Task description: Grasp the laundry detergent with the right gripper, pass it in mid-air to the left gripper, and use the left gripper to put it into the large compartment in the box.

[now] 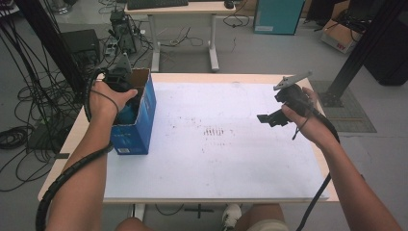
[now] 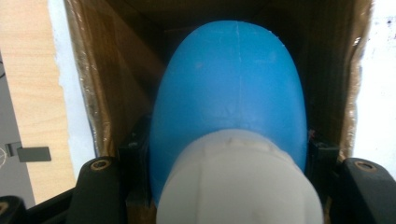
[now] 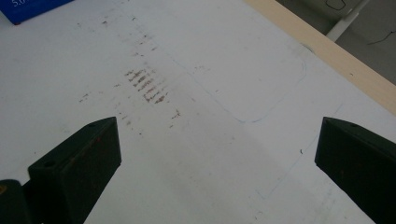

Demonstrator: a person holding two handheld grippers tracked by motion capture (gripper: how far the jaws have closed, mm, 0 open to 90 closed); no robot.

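Your left gripper (image 2: 229, 186) is clamped on the blue-and-white bottle (image 2: 229, 116), jaws pressing its sides — the bottle's blue rounded end points away from the claw, straight down into the open blue cardboard box (image 1: 139, 120) at the table's left edge. So the long axis runs along the jaws and into the box mouth, w/ brown inner walls (image 2: 112, 84) close on both sides; keep it centred btwn them as you lower. Your right gripper (image 1: 269, 118) hangs over the white mat (image 3: 210, 116) on the far right, jaws spread wide and holding nothing — well apart from the box, so the left hand is the one that matters here.
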